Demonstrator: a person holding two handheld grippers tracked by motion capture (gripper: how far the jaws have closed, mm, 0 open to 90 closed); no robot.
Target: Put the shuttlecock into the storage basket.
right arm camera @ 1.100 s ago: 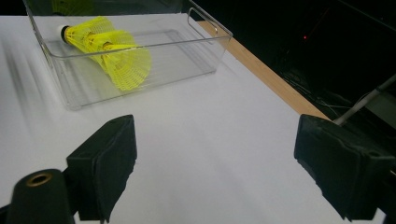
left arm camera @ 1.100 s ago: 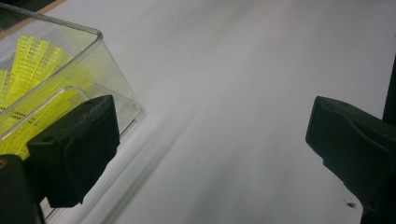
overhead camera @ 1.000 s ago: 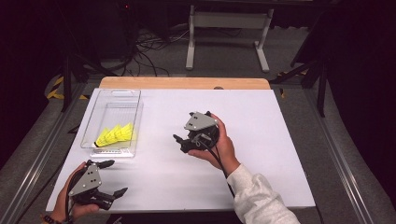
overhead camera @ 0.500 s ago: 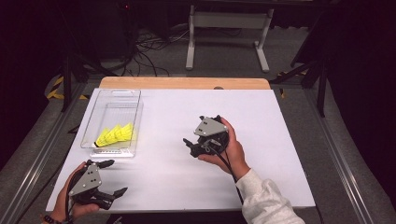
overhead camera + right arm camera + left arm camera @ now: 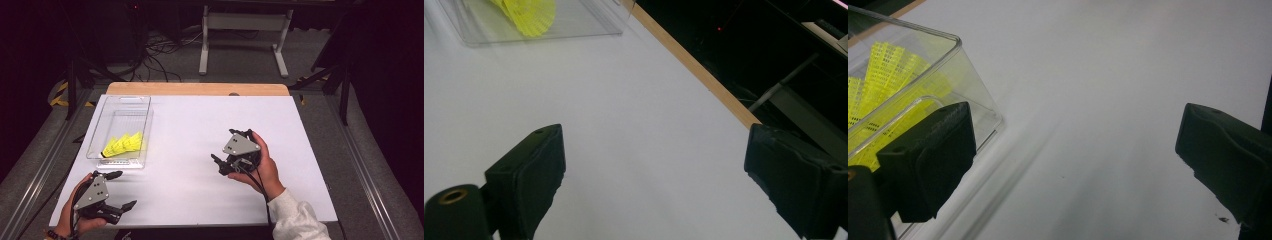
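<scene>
Lying in the clear plastic tray (image 5: 120,114) at the left of the white table (image 5: 190,130) are yellow shuttlecocks (image 5: 122,145), bunched at its near end, their mesh skirts fanned and bright against the see-through walls. Held low at the table's near left corner just beside the tray, the left gripper (image 5: 121,190) has its jaws spread wide and empty. Farther right, well apart from the tray, the right gripper (image 5: 218,164) is cupped in a hand, jaws likewise spread with nothing between them.

I've drawn my right gripper (image 5: 223,163) back toward me and rightward across the table (image 5: 190,130), farther from the tray (image 5: 120,107).
</scene>
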